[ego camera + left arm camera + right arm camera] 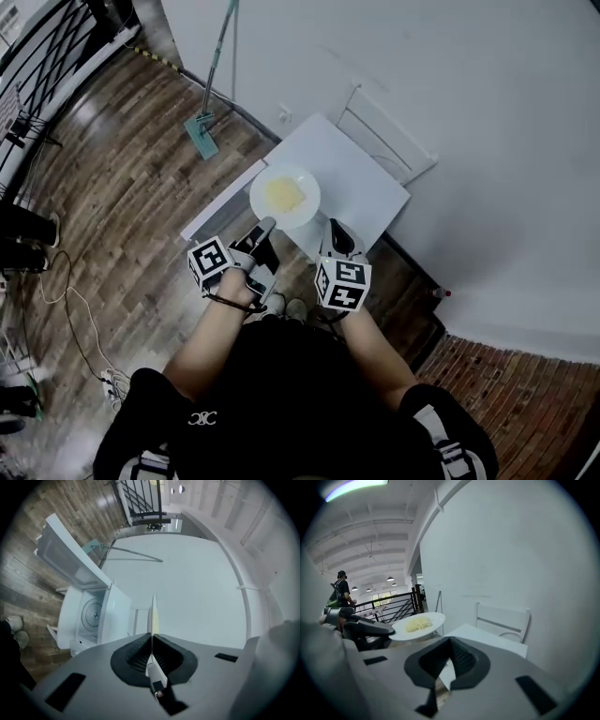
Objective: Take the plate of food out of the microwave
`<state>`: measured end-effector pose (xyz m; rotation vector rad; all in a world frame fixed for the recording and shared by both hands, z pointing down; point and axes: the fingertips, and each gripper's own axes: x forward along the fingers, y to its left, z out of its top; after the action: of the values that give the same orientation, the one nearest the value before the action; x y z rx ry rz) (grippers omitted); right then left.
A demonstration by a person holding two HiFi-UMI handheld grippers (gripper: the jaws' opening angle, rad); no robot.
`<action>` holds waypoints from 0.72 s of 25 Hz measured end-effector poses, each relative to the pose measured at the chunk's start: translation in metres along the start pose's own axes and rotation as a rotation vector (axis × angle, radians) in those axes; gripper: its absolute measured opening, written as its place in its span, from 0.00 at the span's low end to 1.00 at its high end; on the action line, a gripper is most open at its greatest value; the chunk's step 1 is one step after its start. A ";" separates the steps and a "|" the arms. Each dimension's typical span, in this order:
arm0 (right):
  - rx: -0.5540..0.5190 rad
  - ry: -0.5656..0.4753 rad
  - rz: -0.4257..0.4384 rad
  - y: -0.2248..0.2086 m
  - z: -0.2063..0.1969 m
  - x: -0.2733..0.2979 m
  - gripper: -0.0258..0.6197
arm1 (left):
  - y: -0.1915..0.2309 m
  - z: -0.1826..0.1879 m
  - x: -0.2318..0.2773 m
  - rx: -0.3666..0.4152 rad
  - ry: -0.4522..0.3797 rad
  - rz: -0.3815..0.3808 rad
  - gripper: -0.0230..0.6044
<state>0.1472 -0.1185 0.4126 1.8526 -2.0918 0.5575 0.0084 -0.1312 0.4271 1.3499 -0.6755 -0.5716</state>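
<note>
Left claw [265,228]: clenched on the near rim of the plate of food [307,180], which was the only hold on it.
Right claw [335,230]: pressed together on nothing, just right of the plate.
Plate's place: outside the microwave [89,616], in the air ahead of the left claw, with the open door [70,558] off to that claw's left.
Risk: a pinch on one edge could let the plate pivot down, and the yellow food [284,194] would slide off.
Heading: round, so no long axis. It sat face up, about level, reaching forward from the claw.
</note>
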 end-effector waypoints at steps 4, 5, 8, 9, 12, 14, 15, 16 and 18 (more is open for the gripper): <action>0.015 -0.072 -0.032 -0.017 0.032 -0.013 0.06 | -0.045 -0.020 0.017 0.005 0.047 -0.036 0.06; 0.015 -0.086 -0.043 -0.020 0.039 -0.017 0.06 | -0.056 -0.024 0.019 0.023 0.057 -0.040 0.06; 0.013 -0.122 -0.074 -0.024 0.059 -0.031 0.06 | -0.083 -0.031 0.018 0.068 0.061 -0.055 0.06; 0.015 -0.133 -0.081 -0.024 0.063 -0.036 0.06 | -0.089 -0.032 0.017 0.077 0.059 -0.060 0.06; 0.019 -0.156 -0.088 -0.022 0.069 -0.046 0.06 | -0.099 -0.038 0.020 0.089 0.062 -0.071 0.06; 0.014 -0.160 -0.088 -0.022 0.068 -0.050 0.06 | -0.100 -0.045 0.025 0.083 0.073 -0.077 0.06; 0.011 -0.160 -0.089 -0.023 0.066 -0.052 0.06 | -0.099 -0.049 0.026 0.083 0.079 -0.076 0.06; 0.010 -0.161 -0.093 -0.024 0.065 -0.054 0.06 | -0.096 -0.052 0.028 0.088 0.085 -0.071 0.06; 0.004 -0.171 -0.112 -0.029 0.065 -0.059 0.06 | -0.090 -0.057 0.029 0.102 0.095 -0.059 0.06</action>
<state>0.1857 -0.1002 0.3304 2.0703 -2.0742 0.3896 0.0707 -0.1259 0.3362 1.4872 -0.5958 -0.5225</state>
